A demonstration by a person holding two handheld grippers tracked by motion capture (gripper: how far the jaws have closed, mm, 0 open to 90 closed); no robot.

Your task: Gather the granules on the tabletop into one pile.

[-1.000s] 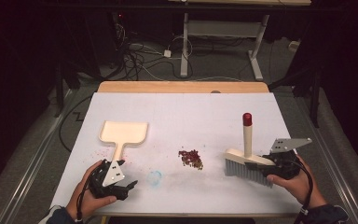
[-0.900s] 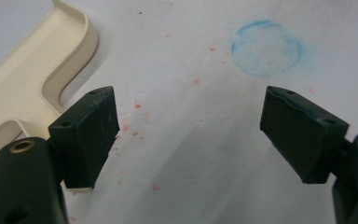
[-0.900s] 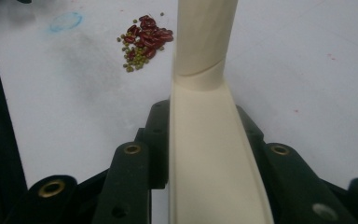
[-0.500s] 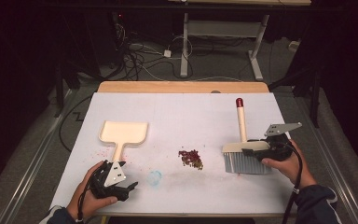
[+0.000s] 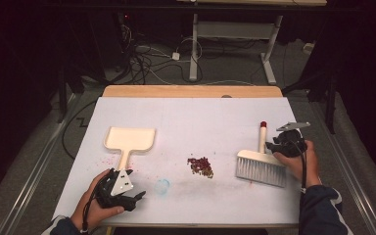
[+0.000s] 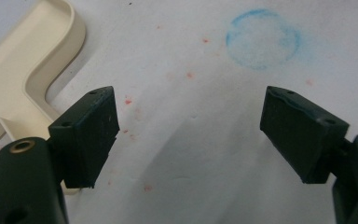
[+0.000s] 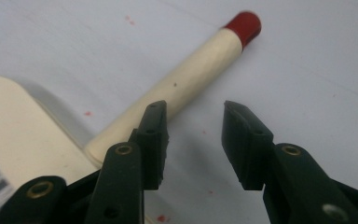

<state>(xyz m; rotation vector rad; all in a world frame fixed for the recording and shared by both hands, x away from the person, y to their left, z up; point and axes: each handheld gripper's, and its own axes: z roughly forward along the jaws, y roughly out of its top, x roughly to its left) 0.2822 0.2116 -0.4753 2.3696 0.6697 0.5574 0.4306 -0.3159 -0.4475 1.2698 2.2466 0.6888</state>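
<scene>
Right gripper point(image 7: 193, 140) released, jaws just been closing, nothing between; cream red-tipped wooden brush point(image 7: 186, 84) just left. Left gripper point(image 6: 189, 135) released above table point(image 6: 191, 46).

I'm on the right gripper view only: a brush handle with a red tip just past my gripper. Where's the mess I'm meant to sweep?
Observer: In the high view, a small pile of reddish crumbs lies on the table, left of the brush bristles and apart from them.
Operator: And the dustpan?
Observer: The cream dustpan lies flat farther left, its handle pointing toward the left gripper.
Operator: Is that gripper holding it?
Observer: No, its jaws stand wide open over bare table, the dustpan handle beside one jaw. Your right gripper has just been closing, with nothing between its jaws.
</scene>
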